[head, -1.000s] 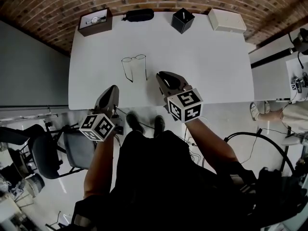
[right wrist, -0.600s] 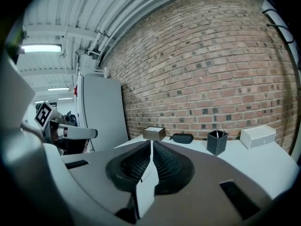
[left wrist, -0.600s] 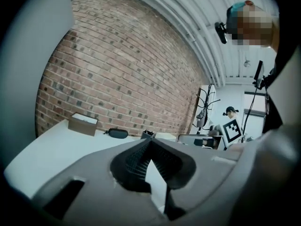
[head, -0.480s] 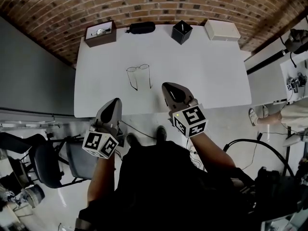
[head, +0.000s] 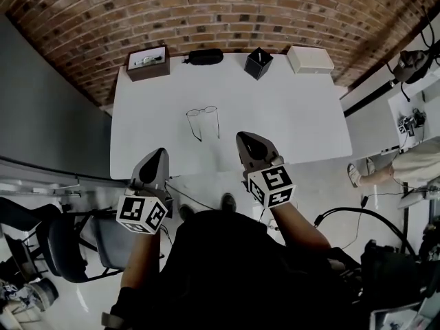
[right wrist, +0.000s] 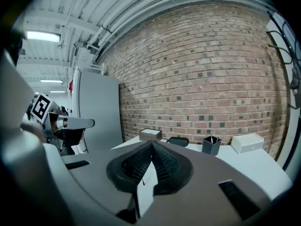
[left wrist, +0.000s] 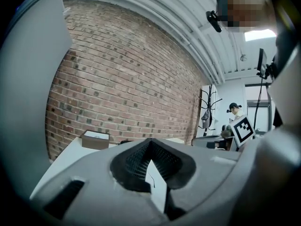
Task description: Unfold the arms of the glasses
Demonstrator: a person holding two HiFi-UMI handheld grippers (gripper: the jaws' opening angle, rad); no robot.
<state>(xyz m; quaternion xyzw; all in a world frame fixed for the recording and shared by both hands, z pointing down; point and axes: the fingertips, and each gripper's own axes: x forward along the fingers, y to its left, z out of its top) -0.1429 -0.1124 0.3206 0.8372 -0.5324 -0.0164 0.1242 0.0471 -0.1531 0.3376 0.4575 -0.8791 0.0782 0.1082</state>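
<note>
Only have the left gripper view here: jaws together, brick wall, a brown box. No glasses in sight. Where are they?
Observer: In the head view the glasses lie on the white table, with nothing touching them.
Operator: Arms folded or out?
Observer: Out. Both arms stick straight back from the lenses, toward the person.
Operator: Right gripper holding anything?
Observer: No. The right gripper has just closed, and its own view shows the jaws together with nothing between them.
</note>
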